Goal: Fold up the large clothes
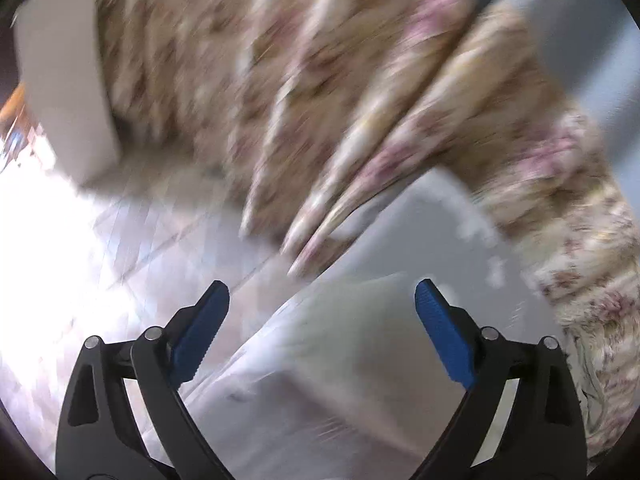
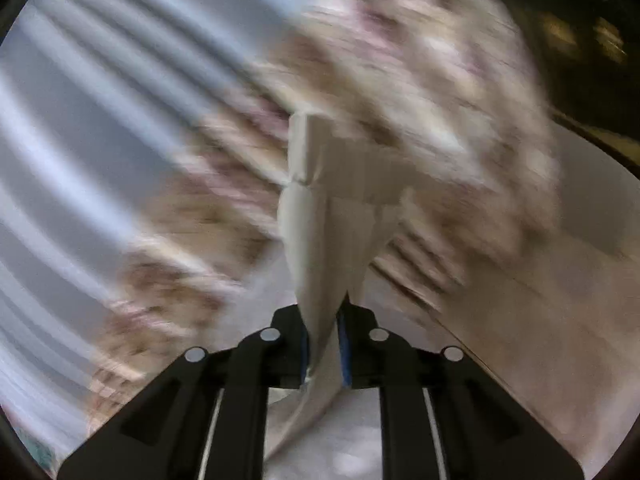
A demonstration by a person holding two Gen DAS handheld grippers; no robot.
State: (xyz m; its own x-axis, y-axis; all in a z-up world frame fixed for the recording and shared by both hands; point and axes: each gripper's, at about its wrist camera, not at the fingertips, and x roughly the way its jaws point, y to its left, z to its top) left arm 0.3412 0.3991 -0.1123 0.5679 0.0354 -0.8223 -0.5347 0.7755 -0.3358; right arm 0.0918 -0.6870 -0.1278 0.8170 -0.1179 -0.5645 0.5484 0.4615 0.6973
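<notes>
Left wrist view: the left gripper hangs with its blue ribbed fingers spread wide and nothing between them.
Beyond the fingers: a pale, smooth white fabric fills the lower centre of the frame; whether it is a sheet or part of the clothing cannot be told.
Garment: a floral garment, beige with pink blooms and soft pleat-like folds, crosses the upper half of the frame, its long axis running from upper left down to lower right, well above the open fingers.
Blur: heavy; fine detail is lost.
Right wrist view: the right gripper has its fingers pressed together on a plain cream strip of cloth that rises straight up the frame centre.
Cloth behind: the floral garment spreads, blurred, across the upper right, with grey-blue striped fabric at left.
Key relation: the right gripper has the cloth; the left is free, and the garment lies ahead and above it in frame.
Likely next: the free gripper probably needs an edge to pinch.
</notes>
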